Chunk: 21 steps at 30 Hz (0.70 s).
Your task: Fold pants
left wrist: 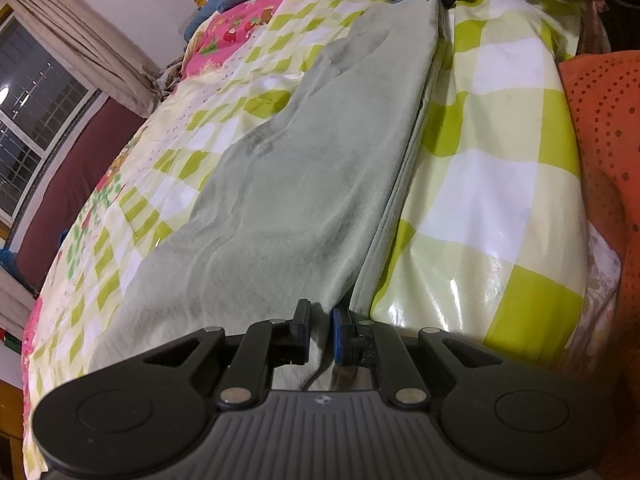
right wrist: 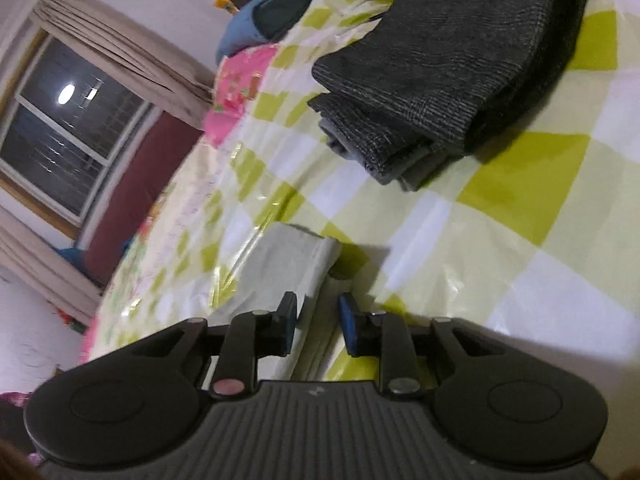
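Note:
Pale green pants (left wrist: 304,184) lie lengthwise on the bed's green-and-white checked cover (left wrist: 492,168), doubled over so that layered edges run along their right side. My left gripper (left wrist: 320,332) is at the near end, shut on the pants' edge, with cloth pinched between its fingers. In the right wrist view the other end of the pants (right wrist: 288,264) lies flat on the cover (right wrist: 460,240). My right gripper (right wrist: 318,320) straddles that end's layered edge. Its jaws stand apart with the cloth between them, and the pads do not visibly press it.
A stack of folded dark grey clothes (right wrist: 440,72) sits on the bed just beyond the pants' far end. A blue pillow (right wrist: 264,20) lies at the head. An orange dotted cloth (left wrist: 600,128) borders the bed on the right. A window with curtains (left wrist: 80,48) is to the left.

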Motion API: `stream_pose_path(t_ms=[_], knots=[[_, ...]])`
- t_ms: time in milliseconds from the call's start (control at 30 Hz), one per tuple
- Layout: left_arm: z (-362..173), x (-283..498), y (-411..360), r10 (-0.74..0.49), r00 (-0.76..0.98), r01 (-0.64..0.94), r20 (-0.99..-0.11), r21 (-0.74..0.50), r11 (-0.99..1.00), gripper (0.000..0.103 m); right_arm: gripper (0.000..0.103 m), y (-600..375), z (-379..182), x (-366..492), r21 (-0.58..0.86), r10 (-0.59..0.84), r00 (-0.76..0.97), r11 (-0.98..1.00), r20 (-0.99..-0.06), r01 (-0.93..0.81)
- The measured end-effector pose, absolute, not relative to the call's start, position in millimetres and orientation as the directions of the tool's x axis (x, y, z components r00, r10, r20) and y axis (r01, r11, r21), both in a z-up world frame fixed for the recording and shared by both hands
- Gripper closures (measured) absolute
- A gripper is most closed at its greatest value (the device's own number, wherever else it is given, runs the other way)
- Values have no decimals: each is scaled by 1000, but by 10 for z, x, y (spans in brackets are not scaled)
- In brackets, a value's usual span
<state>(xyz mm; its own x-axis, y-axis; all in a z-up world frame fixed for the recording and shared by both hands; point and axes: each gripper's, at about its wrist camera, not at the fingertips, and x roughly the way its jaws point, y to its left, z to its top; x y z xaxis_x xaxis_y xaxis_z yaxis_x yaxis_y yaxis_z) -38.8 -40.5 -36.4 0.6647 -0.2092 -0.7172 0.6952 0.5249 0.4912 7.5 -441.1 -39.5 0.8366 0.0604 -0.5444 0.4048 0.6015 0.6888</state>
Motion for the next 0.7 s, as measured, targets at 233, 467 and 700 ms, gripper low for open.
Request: stream_pose_path(t_ms=[233, 467, 700], knots=[[-367, -377, -382, -219, 662, 699, -716, 486, 525, 78, 78, -4469, -403, -72, 711, 70, 862, 602, -502, 365], [-377, -389, -389, -213, 668, 697, -713, 499, 515, 78, 80, -4226, -309, 28, 516, 12, 808, 775, -589, 365], [-381, -414, -404, -207, 673, 695, -710, 510, 507, 78, 82, -4114, -326, 332, 384, -59, 767, 839, -639, 385]])
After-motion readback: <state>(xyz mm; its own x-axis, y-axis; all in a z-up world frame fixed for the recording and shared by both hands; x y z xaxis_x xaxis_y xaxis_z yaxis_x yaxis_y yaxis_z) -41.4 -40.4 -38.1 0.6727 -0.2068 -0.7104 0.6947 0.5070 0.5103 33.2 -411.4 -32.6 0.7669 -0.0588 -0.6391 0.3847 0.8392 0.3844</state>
